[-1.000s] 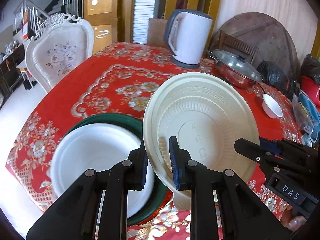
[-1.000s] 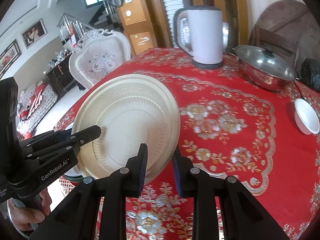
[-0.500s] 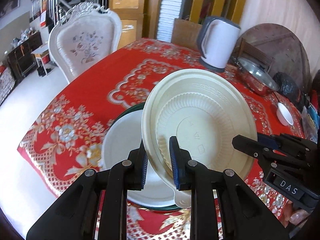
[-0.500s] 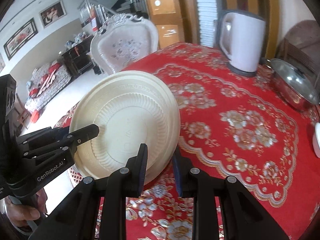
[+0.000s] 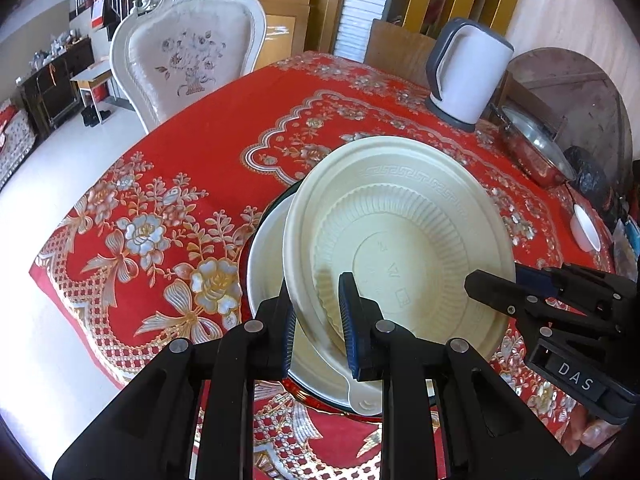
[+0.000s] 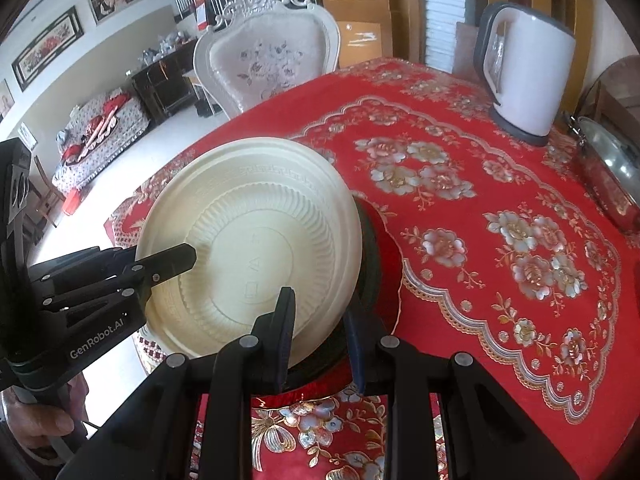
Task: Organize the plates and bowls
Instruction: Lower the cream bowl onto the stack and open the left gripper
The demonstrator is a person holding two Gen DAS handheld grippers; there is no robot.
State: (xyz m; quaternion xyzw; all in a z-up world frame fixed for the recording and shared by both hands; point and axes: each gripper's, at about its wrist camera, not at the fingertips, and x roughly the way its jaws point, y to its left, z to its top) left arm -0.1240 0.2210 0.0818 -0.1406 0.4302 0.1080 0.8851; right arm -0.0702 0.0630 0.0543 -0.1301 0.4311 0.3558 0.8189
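Now, plate: cream plate (image 5: 400, 240) held tilted, underside toward both cameras, over the white plate (image 5: 266, 264) and green plate (image 6: 370, 248) stack.
Left gripper (image 5: 318, 320): clenched on the cream plate's near rim, one finger each face.
Right gripper (image 6: 320, 324): straddles the opposite rim; jaws look wider than the rim, so grip loose or released, cannot tell for sure.
Change: a second ago the white plate lay mostly bare beside the cream plate; now the cream plate covers most of it, and the table edge shows farther off.
Meaning: judged as carry done, lowering onto the stack next.
Kettle (image 5: 468, 76): well behind the stack, not involved.
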